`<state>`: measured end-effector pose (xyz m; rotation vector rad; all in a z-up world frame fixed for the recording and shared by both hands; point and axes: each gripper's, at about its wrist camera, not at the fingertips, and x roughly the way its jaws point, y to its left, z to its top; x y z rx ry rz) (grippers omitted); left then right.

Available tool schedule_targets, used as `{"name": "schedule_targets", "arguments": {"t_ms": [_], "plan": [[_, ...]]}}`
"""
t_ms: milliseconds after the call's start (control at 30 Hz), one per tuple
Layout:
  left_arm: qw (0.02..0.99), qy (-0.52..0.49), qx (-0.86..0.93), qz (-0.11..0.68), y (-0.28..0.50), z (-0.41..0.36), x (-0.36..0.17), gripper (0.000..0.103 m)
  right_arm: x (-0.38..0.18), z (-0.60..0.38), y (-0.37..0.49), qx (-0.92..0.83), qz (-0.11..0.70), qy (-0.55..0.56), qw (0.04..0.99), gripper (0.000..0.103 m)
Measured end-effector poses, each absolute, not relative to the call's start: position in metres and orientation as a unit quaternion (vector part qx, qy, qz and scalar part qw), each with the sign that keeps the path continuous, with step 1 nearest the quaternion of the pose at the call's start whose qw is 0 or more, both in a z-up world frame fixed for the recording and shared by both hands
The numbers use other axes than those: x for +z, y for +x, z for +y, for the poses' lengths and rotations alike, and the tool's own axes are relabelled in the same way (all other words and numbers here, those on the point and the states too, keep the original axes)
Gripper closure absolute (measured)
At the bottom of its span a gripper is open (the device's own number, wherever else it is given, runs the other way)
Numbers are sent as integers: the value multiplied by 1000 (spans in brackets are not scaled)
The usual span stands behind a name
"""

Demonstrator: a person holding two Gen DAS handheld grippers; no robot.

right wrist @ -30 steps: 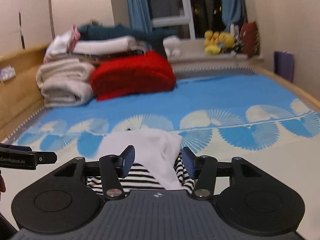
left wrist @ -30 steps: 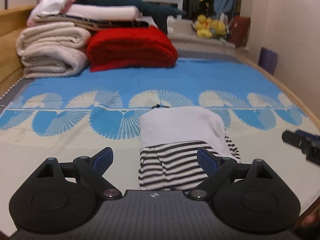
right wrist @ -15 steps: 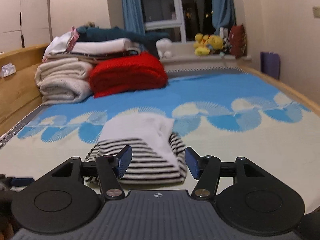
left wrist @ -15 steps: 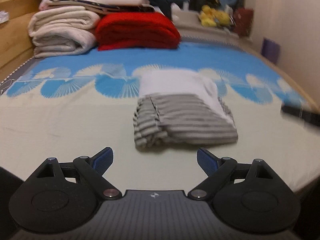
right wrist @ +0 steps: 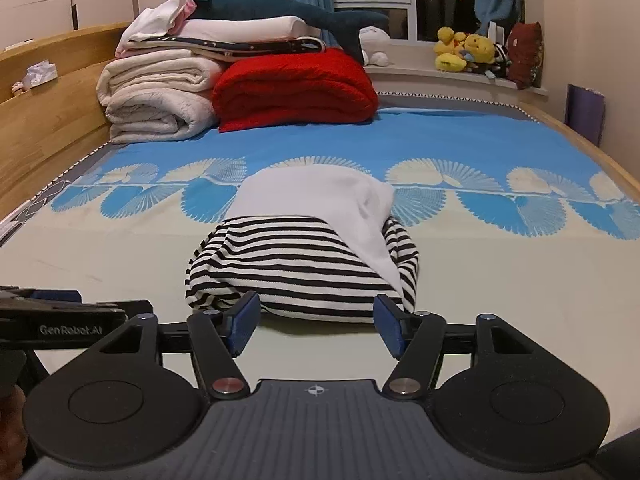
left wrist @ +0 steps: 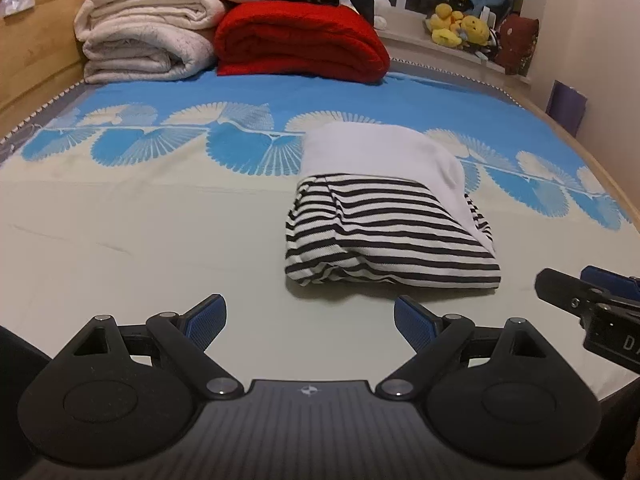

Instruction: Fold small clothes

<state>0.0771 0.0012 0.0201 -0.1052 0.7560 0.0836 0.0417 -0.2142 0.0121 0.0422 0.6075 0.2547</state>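
Inspection is finding the black-and-white striped folded garment with its white panel (left wrist: pixel 384 216) lying on the cream-and-blue patterned bedsheet (left wrist: pixel 140 232), so you are keeping the left gripper (left wrist: pixel 310 318) and right gripper (right wrist: pixel 316 322) wide and empty, squaring its bulging left edge.

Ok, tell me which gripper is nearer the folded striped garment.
Right. The right gripper sits open just short of the folded striped garment, its near edge showing between the fingers. The left gripper is open too, farther back and off to the garment's left.
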Motion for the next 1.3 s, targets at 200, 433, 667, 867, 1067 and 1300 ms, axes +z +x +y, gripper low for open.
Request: {"name": "schedule_targets", "arguments": {"t_ms": [200,433,667,867,1067,1300], "plan": [[929,-39,34,366,80,-7,18,9,10,-210,47,126,306,28,943,32],[929,-37,25,367,84,-12,17,9,10,-207,49,128,310,25,942,18],[928,-36,25,369,87,-15,15,9,10,-205,49,129,310,16,942,11],[927,-38,33,371,88,-14,14,1,11,-205,50,132,308,18,942,1],[927,-33,33,372,88,-17,13,1,10,-210,54,127,316,31,940,1],[927,-30,33,373,88,-19,12,1,10,-209,54,121,313,29,942,1]]}}
